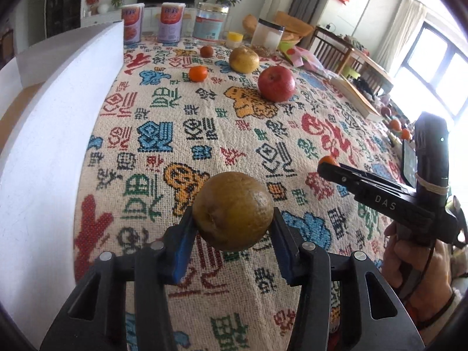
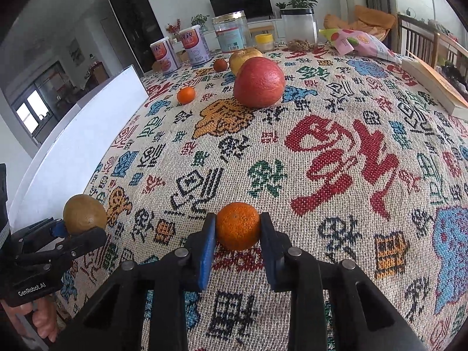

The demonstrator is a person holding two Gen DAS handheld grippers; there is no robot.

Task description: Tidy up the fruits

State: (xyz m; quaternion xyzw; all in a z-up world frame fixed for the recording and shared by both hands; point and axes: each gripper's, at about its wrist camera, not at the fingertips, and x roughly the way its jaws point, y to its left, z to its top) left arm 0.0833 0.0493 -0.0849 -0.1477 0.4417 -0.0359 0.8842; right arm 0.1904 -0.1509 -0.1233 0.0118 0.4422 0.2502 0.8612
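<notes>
Pick-up step: left tongs [image 1: 232,228] pinch a brown-green citrus fruit [image 1: 232,210] above the near surface [image 1: 204,122], right tongs [image 2: 237,228] pinch a small mandarin [image 2: 238,225]; next, probably, both carried toward the far apple [image 2: 259,82].

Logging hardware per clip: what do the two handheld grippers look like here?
Both are black plastic, pistol-style units with blue pads on the fingers. The right gripper reads "DAS", has string wound round its upright body and a thin cable below. The left gripper reads "GenRobot.AI".
</notes>
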